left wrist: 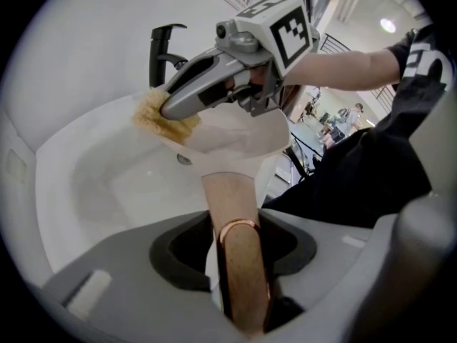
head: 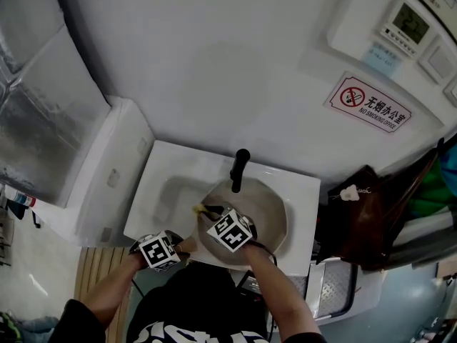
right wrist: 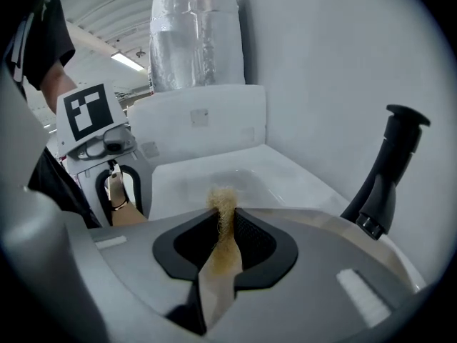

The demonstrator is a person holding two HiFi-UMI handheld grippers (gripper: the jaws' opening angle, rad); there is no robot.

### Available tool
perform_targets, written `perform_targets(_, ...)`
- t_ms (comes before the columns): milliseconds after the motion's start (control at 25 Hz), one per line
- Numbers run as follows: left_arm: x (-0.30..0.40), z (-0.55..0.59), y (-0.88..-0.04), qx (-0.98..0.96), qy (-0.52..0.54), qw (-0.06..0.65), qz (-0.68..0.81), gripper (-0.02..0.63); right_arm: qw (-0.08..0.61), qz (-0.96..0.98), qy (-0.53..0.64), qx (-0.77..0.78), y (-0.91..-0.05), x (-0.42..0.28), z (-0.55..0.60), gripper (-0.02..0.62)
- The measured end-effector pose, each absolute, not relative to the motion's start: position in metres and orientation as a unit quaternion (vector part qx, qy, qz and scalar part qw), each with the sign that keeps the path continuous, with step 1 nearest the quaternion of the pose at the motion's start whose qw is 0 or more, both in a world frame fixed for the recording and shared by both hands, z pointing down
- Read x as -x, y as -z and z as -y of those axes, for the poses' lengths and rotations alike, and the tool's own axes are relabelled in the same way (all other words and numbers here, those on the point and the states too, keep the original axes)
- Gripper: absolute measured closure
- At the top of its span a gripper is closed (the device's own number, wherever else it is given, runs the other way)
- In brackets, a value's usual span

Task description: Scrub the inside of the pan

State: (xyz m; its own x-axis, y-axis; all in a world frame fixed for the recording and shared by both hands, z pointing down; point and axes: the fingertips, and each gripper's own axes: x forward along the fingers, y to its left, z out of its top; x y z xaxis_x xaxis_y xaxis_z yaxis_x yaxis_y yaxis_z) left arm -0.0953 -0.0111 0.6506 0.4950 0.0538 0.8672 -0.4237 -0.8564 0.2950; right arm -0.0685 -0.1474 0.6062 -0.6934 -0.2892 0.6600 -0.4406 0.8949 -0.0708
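Head cam looked steeply down on sink [head: 161,164]. Left gripper view, close in, faced tap [left wrist: 161,48] & right gripper [left wrist: 166,111]; right gripper view faced left gripper [right wrist: 114,188]. All shared sink.

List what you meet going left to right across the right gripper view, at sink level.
left hand-held gripper → tan scrub pad → black faucet
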Motion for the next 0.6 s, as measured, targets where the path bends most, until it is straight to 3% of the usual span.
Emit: perform_targets(600, 0.093, 0.007, -0.658, -0.826, -0.492, 0.254, 0.109, 0.433, 0.332, 0.887, -0.074, -0.312, -0.615, 0.043, 0.2, 0.525)
